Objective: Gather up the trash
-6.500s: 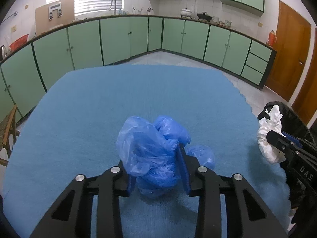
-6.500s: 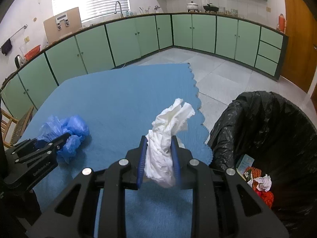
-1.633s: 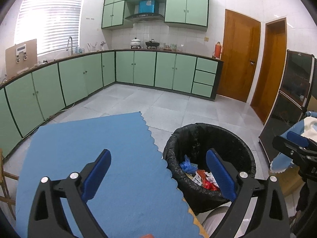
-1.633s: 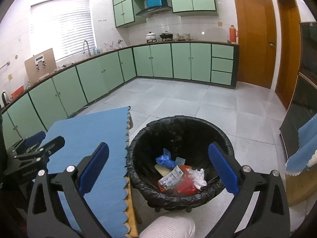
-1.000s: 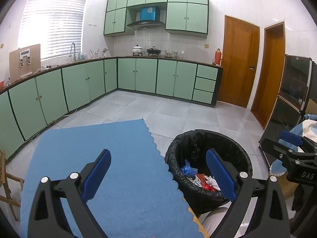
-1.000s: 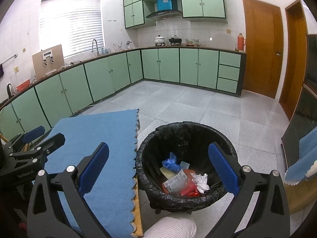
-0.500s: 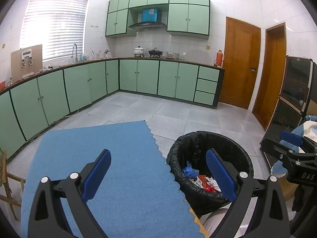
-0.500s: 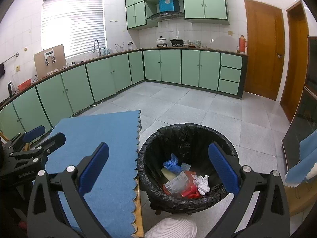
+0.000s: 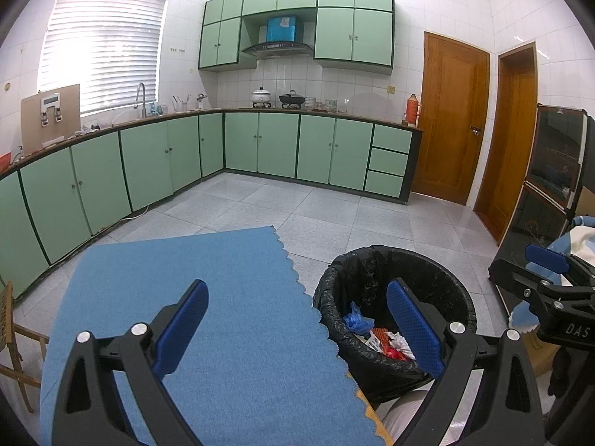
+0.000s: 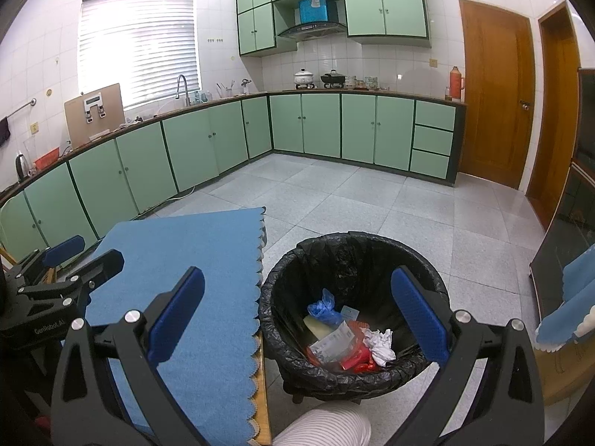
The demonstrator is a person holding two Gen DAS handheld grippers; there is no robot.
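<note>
A bin lined with a black bag (image 9: 438,271) (image 10: 290,278) stands on the floor right of the table. Inside lie a crumpled blue plastic bag (image 9: 357,319) (image 10: 324,310), a white paper wad (image 10: 380,343), red wrappers (image 10: 357,360) and other scraps. My left gripper (image 9: 297,325) is wide open and empty, held above the table's right edge and the bin. My right gripper (image 10: 297,310) is wide open and empty above the bin. Each gripper shows at the side of the other's view (image 9: 554,290) (image 10: 55,278).
A blue cloth with a scalloped edge (image 9: 208,297) (image 10: 186,260) covers the table. Green kitchen cabinets (image 9: 260,145) run along the far walls, with tiled floor (image 9: 334,212) between. A dark glass cabinet (image 9: 550,193) and wooden doors (image 9: 450,119) stand at right. A striped knee (image 10: 319,427) is below.
Earlier the left gripper held the blue bag and the right held the white paper over the table. Now both are open and empty, and both items lie in the bin. Lately both views tilted slightly upward.
</note>
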